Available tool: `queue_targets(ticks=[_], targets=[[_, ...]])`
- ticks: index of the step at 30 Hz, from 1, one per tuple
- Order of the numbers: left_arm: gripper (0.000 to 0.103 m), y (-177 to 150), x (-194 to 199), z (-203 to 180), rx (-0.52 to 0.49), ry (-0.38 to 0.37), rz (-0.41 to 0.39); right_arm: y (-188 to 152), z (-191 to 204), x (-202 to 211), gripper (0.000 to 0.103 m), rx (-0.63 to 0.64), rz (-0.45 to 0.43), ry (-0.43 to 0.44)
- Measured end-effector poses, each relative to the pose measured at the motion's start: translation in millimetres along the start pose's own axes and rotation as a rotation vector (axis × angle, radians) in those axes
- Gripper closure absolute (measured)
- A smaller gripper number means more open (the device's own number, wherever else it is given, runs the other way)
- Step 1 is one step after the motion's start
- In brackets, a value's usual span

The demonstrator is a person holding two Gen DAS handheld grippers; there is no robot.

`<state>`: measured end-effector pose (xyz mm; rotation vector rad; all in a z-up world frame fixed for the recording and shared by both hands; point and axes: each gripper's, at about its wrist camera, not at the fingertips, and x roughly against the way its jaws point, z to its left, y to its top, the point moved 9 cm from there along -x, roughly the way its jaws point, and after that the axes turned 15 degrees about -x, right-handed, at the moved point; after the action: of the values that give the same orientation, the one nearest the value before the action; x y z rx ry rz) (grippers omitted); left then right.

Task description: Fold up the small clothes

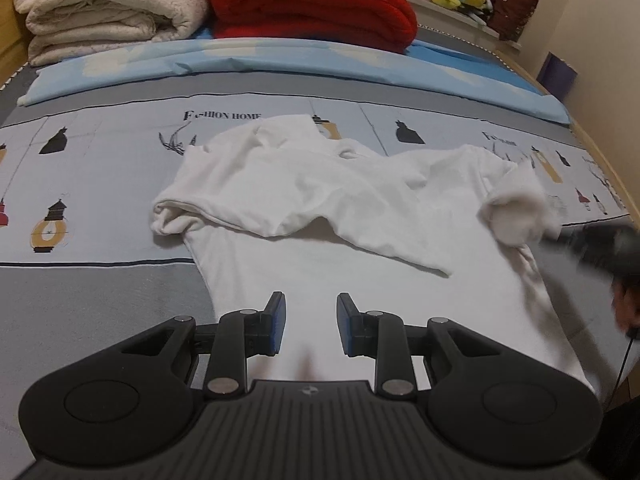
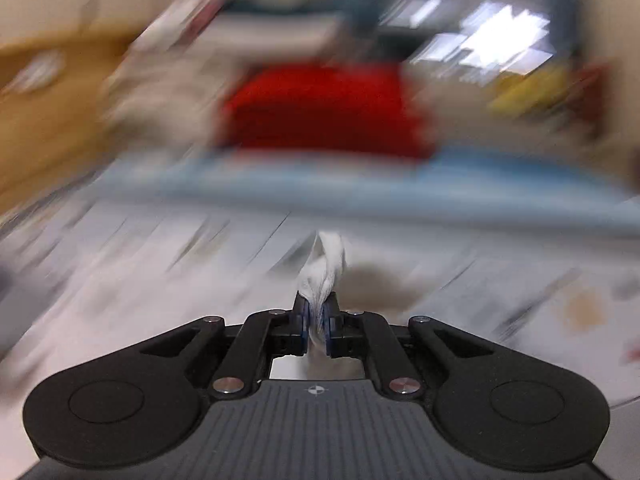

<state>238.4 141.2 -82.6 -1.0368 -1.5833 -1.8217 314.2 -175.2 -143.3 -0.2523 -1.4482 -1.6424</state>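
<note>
You had the crumpled white cotton T-shirt (image 1: 320,208) spread on the printed grey bedsheet (image 1: 100,168). Your right gripper (image 2: 316,320) was clamped on a bunched bit of its cloth, likely to fold it; your left gripper (image 1: 311,322), jaws apart and empty, hovered over the T-shirt's hem. Bare sheet lay left of the T-shirt

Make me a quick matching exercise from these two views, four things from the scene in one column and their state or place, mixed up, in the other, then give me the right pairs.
Things:
1. left hand-held gripper
2. right hand-held gripper
3. white T-shirt
4. red blanket

States or places:
A. folded at the head of the bed, beside the cream blanket
B. shut on a pinch of white cloth
C. jaws apart over the shirt's lower part, nothing between them
D. spread on the printed bedsheet, top part crumpled

Pairs: 1-C, 2-B, 3-D, 4-A
</note>
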Motion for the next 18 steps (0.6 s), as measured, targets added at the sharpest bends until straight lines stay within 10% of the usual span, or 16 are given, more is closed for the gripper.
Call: queue_targets(ticks=[4, 12, 18], targets=[[0.072, 0.1, 2.5, -12.8, -0.002, -0.022, -0.013, -34.7, -3.9, 4.7, 0.090, 0.040, 0.116, 0.002], [0.072, -1.1, 0.3, -24.1, -0.023, -0.026, -0.007, -2.8, -131.9, 50.9, 0.075, -0.610, -0.097, -0.047], [0.072, 3.1, -3.9, -20.3, -0.012, -0.025, -0.007, -3.5, -183.9, 42.8, 0.075, -0.865, -0.175, -0.095]])
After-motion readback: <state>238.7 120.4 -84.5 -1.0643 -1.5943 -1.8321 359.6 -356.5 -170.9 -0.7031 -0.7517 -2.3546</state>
